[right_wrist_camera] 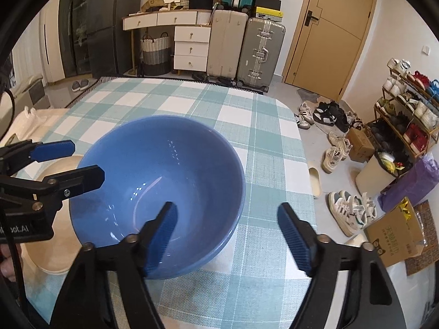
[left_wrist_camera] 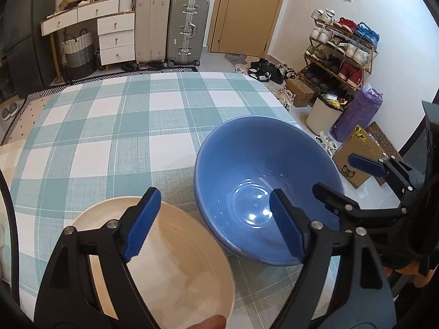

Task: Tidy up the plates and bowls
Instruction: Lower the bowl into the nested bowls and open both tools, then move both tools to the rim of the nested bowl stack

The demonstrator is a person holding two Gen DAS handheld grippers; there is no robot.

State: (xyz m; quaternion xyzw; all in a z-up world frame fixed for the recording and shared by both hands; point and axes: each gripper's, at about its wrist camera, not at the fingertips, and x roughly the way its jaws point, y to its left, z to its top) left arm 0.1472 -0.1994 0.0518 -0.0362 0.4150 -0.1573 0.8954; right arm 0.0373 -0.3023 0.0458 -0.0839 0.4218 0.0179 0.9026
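Blue glazed ceramic bowl [right_wrist_camera: 164, 170]: sitting upright on checked teal-and-white tablecloth [right_wrist_camera: 192, 104], holding nothing.
Cream round plate [left_wrist_camera: 175, 252]: lying just beside bowl, bare.
Left gripper [left_wrist_camera: 211, 224]: gaping wide, hovering over plate and bowl.
Right gripper [right_wrist_camera: 227, 235]: spreading wide, straddling bowl rim.

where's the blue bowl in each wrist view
Left wrist: the blue bowl sits right of centre, beside the cream plate, with the left gripper's right finger in front of it.
Right wrist: the blue bowl sits left of centre, near the right gripper's left finger.
Shared landmark: the silver suitcase by the door.
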